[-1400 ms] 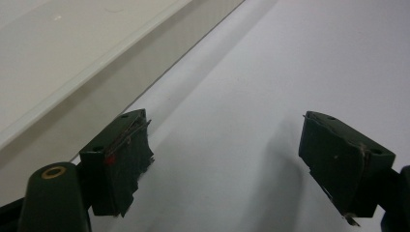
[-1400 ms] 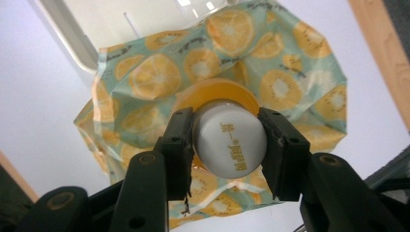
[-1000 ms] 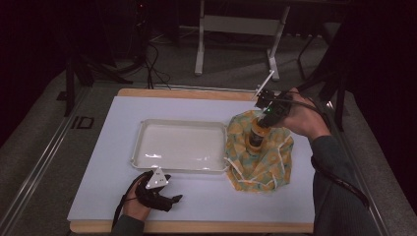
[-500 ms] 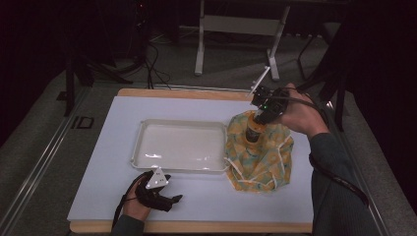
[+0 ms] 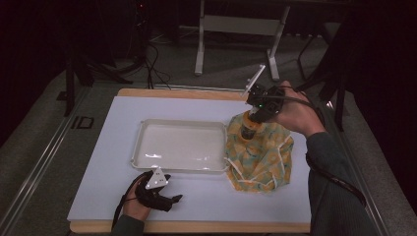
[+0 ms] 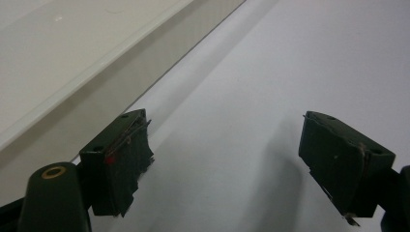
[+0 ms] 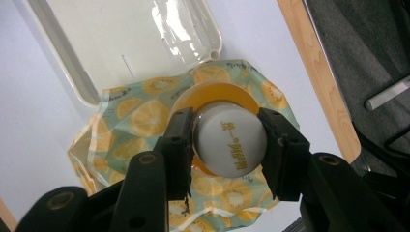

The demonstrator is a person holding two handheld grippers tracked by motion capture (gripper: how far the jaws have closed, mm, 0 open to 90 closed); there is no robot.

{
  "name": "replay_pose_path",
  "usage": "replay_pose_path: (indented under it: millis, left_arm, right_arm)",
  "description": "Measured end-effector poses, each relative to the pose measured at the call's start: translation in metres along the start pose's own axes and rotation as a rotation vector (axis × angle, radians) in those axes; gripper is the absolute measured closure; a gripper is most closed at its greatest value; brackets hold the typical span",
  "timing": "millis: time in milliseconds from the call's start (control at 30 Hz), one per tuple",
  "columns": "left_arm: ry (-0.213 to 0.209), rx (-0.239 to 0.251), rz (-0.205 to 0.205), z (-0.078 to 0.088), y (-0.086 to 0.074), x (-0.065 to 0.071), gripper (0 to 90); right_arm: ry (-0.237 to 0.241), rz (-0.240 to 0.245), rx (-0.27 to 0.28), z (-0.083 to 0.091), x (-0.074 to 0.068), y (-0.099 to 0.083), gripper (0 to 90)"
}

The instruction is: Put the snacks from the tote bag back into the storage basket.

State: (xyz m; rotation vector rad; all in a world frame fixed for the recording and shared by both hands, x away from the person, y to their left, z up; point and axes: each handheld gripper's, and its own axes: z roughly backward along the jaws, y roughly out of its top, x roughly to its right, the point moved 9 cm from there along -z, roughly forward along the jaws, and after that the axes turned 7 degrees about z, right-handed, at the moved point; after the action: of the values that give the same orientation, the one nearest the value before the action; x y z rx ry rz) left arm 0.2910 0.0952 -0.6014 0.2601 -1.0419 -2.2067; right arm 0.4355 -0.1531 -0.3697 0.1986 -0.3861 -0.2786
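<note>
Currently: bottle lift from bag.
Right gripper [image 7: 225, 145] jaws clamp white-capped bottle [image 7: 231, 140] inside lemon-print bag [image 7: 130, 121]; left gripper [image 6: 237, 164] jaws open, idle. Next: likely straight upward pull clear of bag.

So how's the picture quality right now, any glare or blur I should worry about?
High view: dim and grainy, surroundings black, table readable. Right gripper view: glare streaks on the tray; the bottle cap is sharp. Left gripper view: left gripper jaws sharp, soft shadows under them.

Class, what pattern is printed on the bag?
Orange slices on pale green bag; clearest in the right gripper view.
</note>
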Motion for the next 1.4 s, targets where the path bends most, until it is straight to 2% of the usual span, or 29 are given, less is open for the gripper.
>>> replay_pose_path:
  millis: [833,1400]
  left_arm:
    - [0.015,0.018,0.003,0.001,0.001,-0.001,18.6]
    - [0.025,0.045,0.006,0.004,0.003,-0.002,18.6]
  right_arm:
    - [0.006,0.057,0.038,0.013,-0.013,0.025,58.7]
    - [0.026,0.100,0.052,0.012,-0.022,0.038,58.7]
